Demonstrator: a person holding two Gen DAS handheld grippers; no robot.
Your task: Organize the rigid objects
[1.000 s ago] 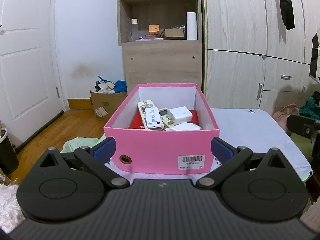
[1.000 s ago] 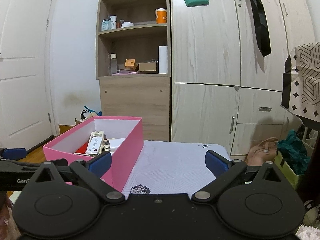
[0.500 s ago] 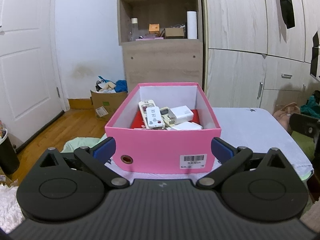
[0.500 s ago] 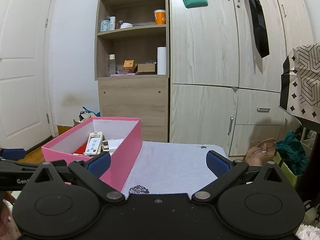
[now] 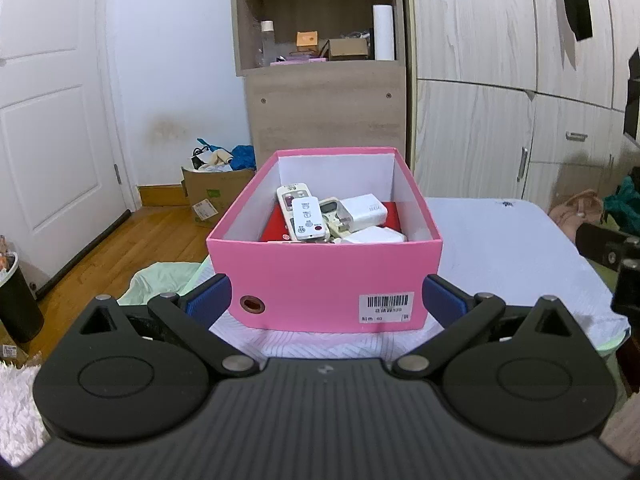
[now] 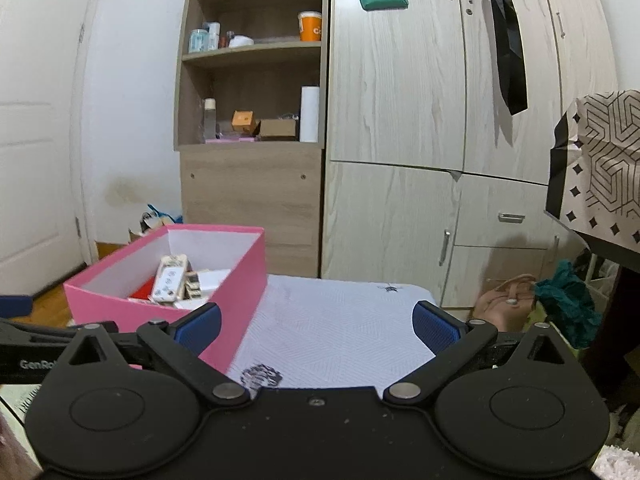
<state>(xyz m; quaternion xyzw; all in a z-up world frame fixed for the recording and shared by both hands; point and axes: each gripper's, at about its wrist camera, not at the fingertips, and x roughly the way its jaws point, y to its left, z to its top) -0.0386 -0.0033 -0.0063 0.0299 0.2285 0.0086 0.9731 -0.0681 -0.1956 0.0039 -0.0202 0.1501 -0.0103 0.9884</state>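
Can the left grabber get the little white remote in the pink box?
Probably yes. The left gripper is open, facing the pink box, which has no lid; the small white remote lies on top, uncovered.

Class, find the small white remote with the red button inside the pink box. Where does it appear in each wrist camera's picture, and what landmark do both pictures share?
Left wrist view: the small white remote lies centre frame, inside the pink box, on a larger remote.
Right wrist view: the same remote appears lower left, in the box.
Shared landmark: the white roll on the wooden shelf.
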